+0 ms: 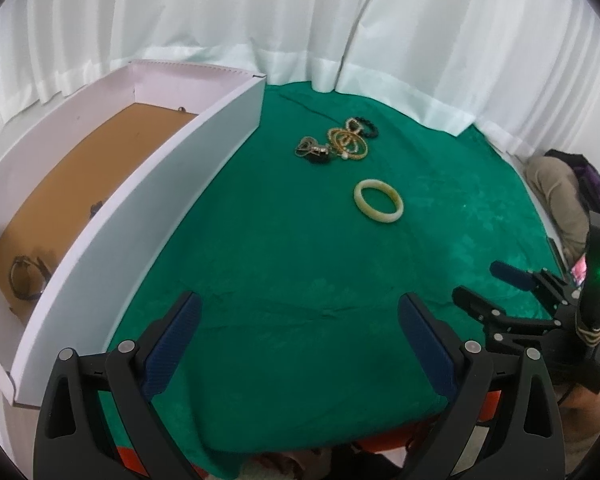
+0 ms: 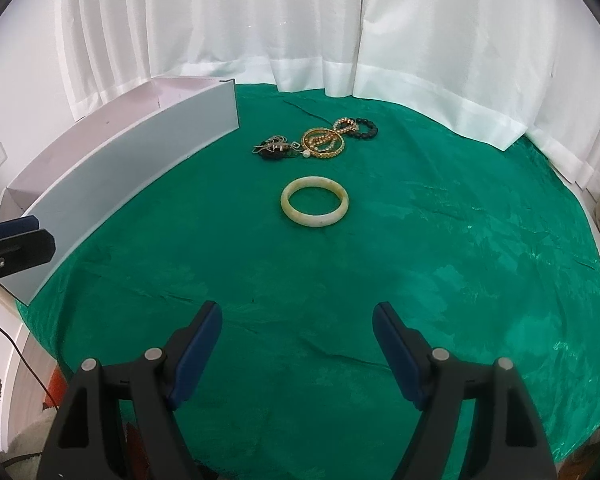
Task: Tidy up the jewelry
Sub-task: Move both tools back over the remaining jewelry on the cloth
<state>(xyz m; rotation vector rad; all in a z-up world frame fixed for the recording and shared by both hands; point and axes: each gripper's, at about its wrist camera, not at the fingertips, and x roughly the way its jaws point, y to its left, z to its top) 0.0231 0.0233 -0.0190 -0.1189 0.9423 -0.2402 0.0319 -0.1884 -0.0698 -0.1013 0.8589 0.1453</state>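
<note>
While the pale jade bangle (image 2: 314,201) lies flat on the green cloth (image 2: 420,280) of the tabletop, it is seen straight ahead of the right tool (image 2: 298,332), well apart from its fingertips, and ahead and to the right of the left tool (image 1: 300,320). Just beyond the bangle, a heap of gold bracelets (image 2: 324,141), a black bead bracelet (image 2: 365,129) and tangled chains (image 2: 275,148) is gathered. Both tools are held with jaws spread wide, nothing between them. A white box (image 1: 140,216) stands at the left, with a dark bracelet (image 1: 28,278) inside.
</note>
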